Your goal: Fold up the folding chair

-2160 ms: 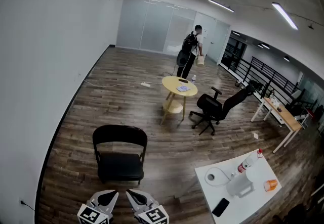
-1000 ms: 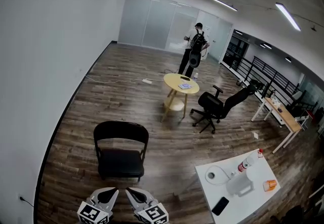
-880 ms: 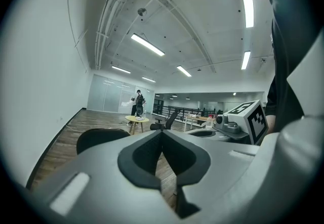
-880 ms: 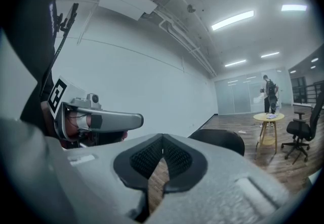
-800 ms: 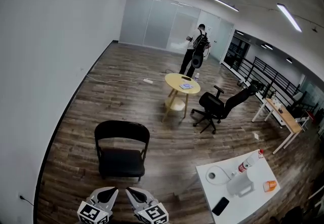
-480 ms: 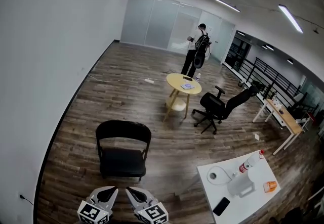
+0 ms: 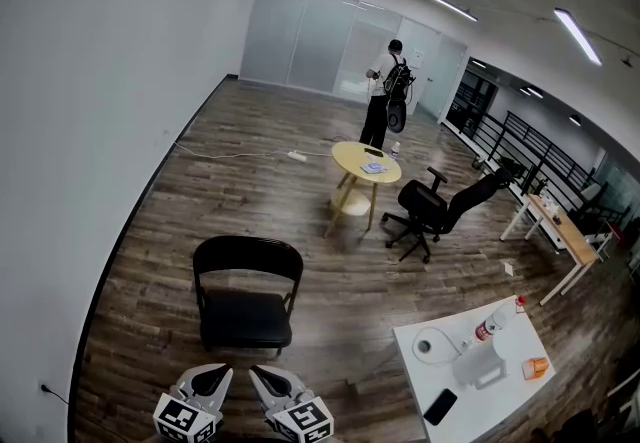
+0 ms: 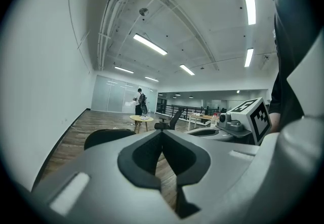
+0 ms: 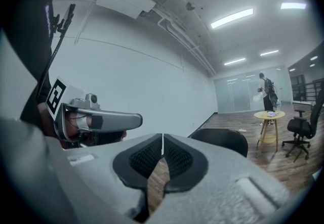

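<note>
Left hand-held gripper (image 8: 162, 134) closed, right (image 9: 162, 139) seemingly closed

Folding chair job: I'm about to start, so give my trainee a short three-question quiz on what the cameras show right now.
1. True or false: the folding chair is already folded flat.
2. Of the left hand-held gripper and the right hand-held gripper, which touches the chair? A) left B) right C) neither
3. Fill in: the jaws of both grippers are ____, with nothing between them.

Key: 1 false, the chair stands open with its seat down. 2 C, both are short of it. 3 shut.
</note>
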